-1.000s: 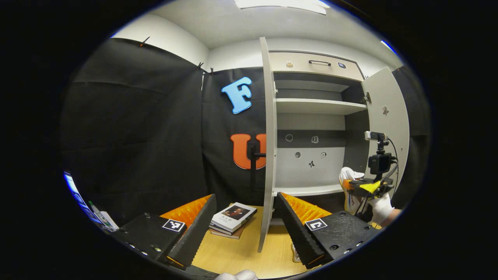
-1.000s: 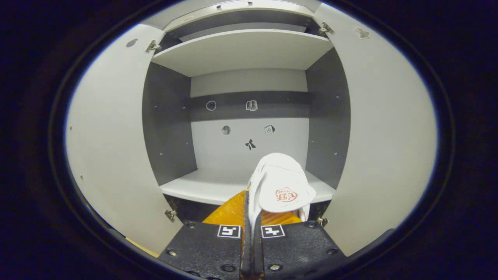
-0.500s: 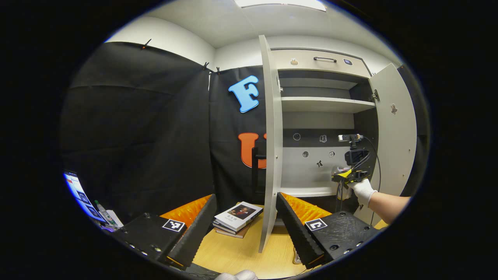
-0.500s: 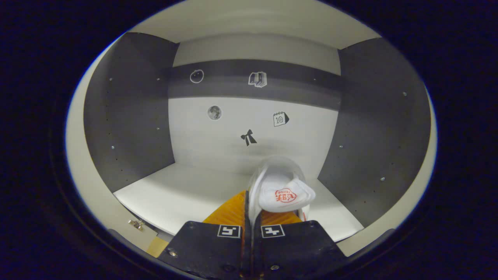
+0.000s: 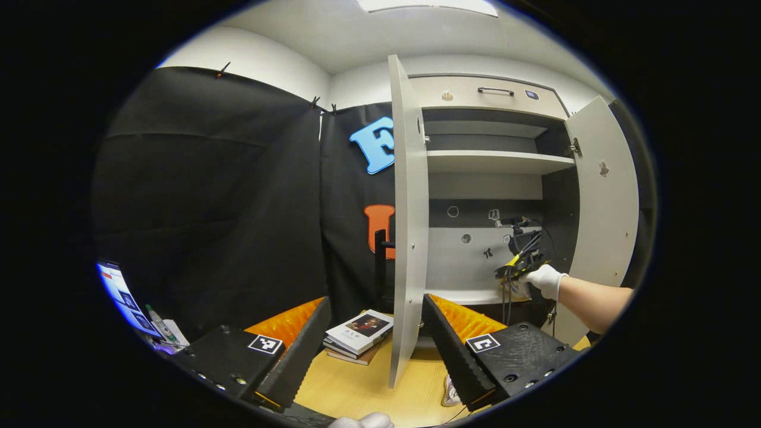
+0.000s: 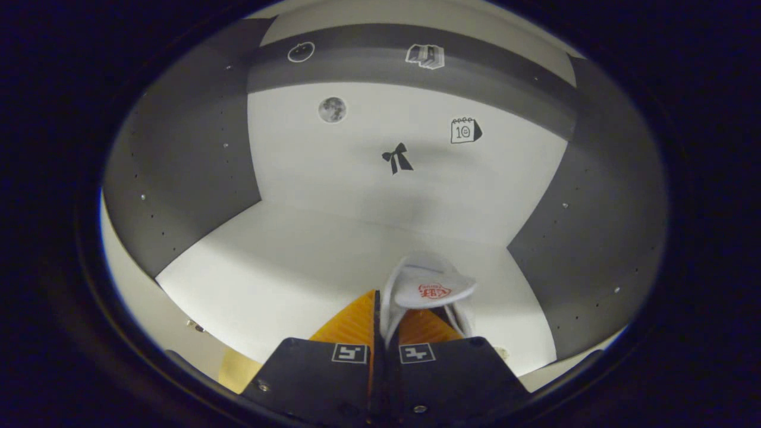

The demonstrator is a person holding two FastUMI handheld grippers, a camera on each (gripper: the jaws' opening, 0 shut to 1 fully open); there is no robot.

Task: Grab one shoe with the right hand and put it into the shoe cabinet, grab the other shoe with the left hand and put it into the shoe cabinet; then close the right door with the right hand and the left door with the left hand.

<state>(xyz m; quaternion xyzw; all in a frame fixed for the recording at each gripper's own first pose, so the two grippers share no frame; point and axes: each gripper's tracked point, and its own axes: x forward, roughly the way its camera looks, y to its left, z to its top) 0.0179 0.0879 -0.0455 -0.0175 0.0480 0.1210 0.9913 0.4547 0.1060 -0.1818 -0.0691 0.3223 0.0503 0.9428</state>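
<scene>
Right tongs [image 6: 386, 324]: clamped narrow on the edge of a white shoe [image 6: 429, 289], both fingers pressing its upper, inside the shoe cabinet [image 5: 484, 160].
Shoe: white with a red mark on the tongue, held low above the cabinet's pale bottom shelf [image 6: 309, 261], toward the right side wall; whether it touches the shelf cannot be told.
Cabinet interior: grey side walls and a light back panel carrying small stickers, among them a bow [image 6: 396, 159], a moon [image 6: 332, 109] and a calendar [image 6: 465, 130].
Left tongs [image 5: 377, 351]: spread wide, holding nothing, low over the wooden table [image 5: 357, 389].
Doors: the left door [image 5: 407, 220] stands open edge-on between the left tongs' 2 fingers in the left gripper view; the right door [image 5: 603, 196] is swung wide.
Right hand: a white-gloved hand [image 5: 546, 280] with bare forearm reaches into the lower compartment, holding the right tongs [image 5: 512, 272] there.
Second shoe: a sliver of a pale shoe [image 5: 450, 393] lies on the table beside the left tongs' right finger.
Table: 1 stack of books [image 5: 358, 333] lies just left of the left door.
</scene>
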